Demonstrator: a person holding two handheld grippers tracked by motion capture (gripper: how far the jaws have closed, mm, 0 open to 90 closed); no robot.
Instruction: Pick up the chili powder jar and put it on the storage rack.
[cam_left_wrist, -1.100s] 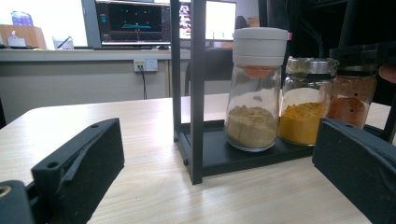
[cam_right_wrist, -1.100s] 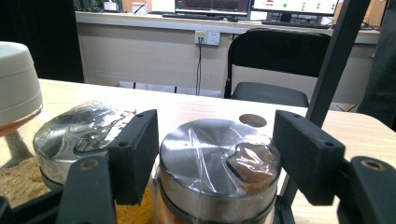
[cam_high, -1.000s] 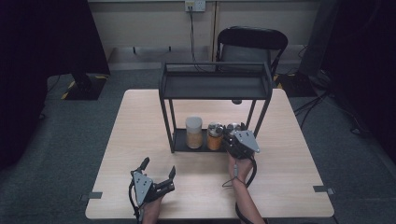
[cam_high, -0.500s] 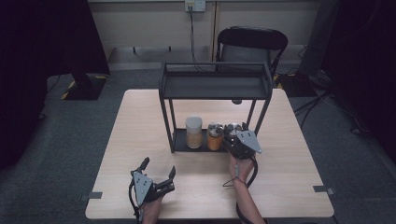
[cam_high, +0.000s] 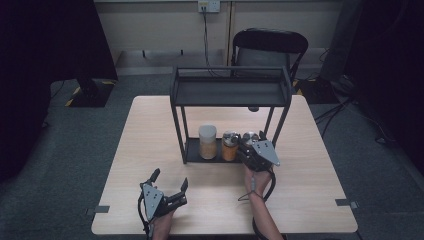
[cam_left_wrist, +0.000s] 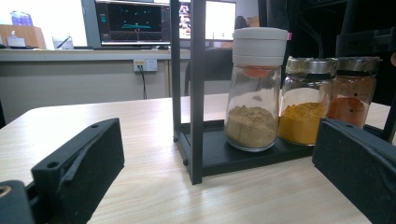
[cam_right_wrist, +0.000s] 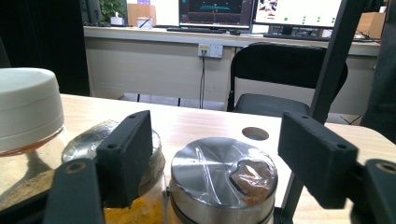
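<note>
Right gripper view, fingers just opened (clear) around red-spice jar

The high view was dim, with near-black corners at the left and right, while the table caught soft, even light from above. The rack threw a faint shadow across the table's middle. The picture was soft and grainy. In the left gripper view, bright monitors glared at the top edge, the jars were sharp and the near jaws were blurred. In the right gripper view, the steel lid showed dull reflections, and the white lid at the left edge was out of focus.
</note>
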